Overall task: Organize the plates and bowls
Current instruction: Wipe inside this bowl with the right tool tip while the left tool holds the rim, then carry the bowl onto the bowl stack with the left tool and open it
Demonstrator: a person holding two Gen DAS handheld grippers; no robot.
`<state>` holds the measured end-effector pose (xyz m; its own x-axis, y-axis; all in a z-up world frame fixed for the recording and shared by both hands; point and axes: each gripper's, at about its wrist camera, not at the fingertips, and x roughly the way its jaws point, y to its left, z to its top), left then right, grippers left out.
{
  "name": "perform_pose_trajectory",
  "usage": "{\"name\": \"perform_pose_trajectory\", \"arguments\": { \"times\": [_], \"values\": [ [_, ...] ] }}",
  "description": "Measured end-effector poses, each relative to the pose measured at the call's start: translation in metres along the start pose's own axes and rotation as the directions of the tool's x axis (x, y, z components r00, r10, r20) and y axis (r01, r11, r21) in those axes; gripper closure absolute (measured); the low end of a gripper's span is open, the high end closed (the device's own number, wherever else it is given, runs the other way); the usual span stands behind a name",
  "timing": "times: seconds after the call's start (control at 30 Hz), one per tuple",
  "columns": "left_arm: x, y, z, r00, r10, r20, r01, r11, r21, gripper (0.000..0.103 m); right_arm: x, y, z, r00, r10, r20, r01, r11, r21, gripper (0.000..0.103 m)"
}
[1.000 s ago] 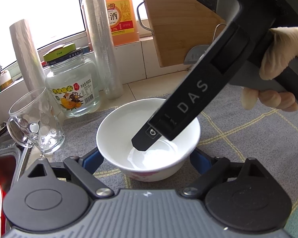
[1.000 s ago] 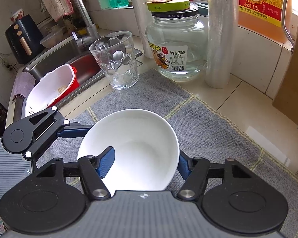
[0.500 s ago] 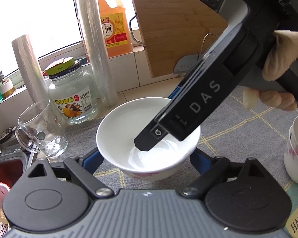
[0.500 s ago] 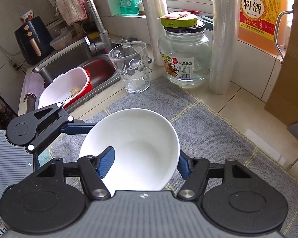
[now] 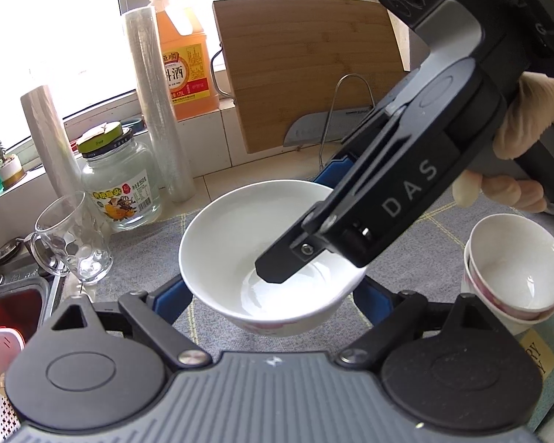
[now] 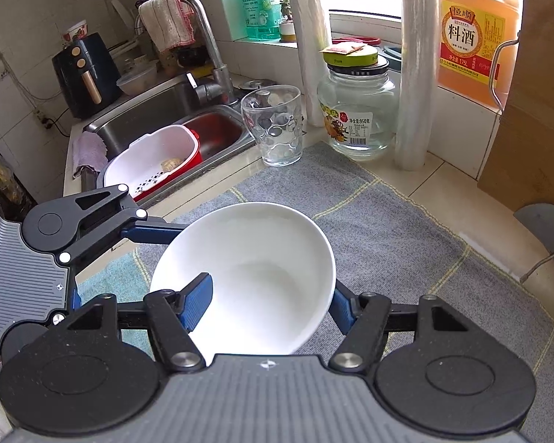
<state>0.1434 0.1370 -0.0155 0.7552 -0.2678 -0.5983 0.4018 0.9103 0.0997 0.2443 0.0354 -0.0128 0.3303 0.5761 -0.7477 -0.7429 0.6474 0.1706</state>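
Held thing: a white bowl [image 5: 240, 236] sits at the centre of both wrist views, mouth up and tipped a little, and appears to be clear of the grey checked mat [image 6: 406, 229] below it.
Left gripper [image 5: 273, 297]: its 2 blue pads sit against the bowl's outer wall, 1 on each side, so it clasps the bowl across its full width.
Right gripper [image 6: 269, 306]: 1 finger reaches down inside the bowl and the other lies outside the wall, so the pair pinches the bowl's side; a gloved hand [image 5: 524, 140] holds its handle at the upper right of the left wrist view.
Likely target: a stack of 2 smaller bowls [image 5: 513, 269] with pink-patterned sides stands at the right edge of the left wrist view, near the held bowl but apart from it.
Key relation: the stack lies to the right of the held bowl, on the right gripper's side; the right wrist view does not show it.
Axis: the bowl is round, so only its upright mouth matters.
Judgement: the held bowl looks wider than the stacked ones, so it would perch on top rather than nest; setting it beside or beneath them seems the safer fit.
Risk: with 2 grips on 1 bowl, uneven travel could twist it.
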Motion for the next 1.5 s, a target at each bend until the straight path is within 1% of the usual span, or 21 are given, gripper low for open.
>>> {"name": "perform_pose_trajectory", "arguments": {
  "times": [0.33,0.93,1.17,1.5],
  "values": [
    [-0.023,-0.027,0.002,1.000,-0.017,0.004,0.017,1.000,0.016,0.010,-0.031,0.009,-0.026,1.000,0.001,0.022,-0.001,1.000,0.002,0.031],
    [-0.052,-0.075,0.009,0.996,-0.090,0.011,0.089,0.995,0.036,0.010,-0.089,0.018,-0.073,0.998,-0.036,0.046,0.036,0.999,0.011,0.031],
    [-0.052,-0.090,0.015,0.991,-0.133,0.015,0.132,0.990,0.057,0.010,-0.108,0.012,-0.089,0.996,-0.067,0.056,0.065,0.997,0.036,0.031],
    [-0.040,-0.117,0.020,0.978,-0.206,0.006,0.205,0.974,0.098,0.010,-0.130,-0.003,-0.115,0.991,-0.126,0.049,0.121,0.989,0.088,0.031]
  ]
}}
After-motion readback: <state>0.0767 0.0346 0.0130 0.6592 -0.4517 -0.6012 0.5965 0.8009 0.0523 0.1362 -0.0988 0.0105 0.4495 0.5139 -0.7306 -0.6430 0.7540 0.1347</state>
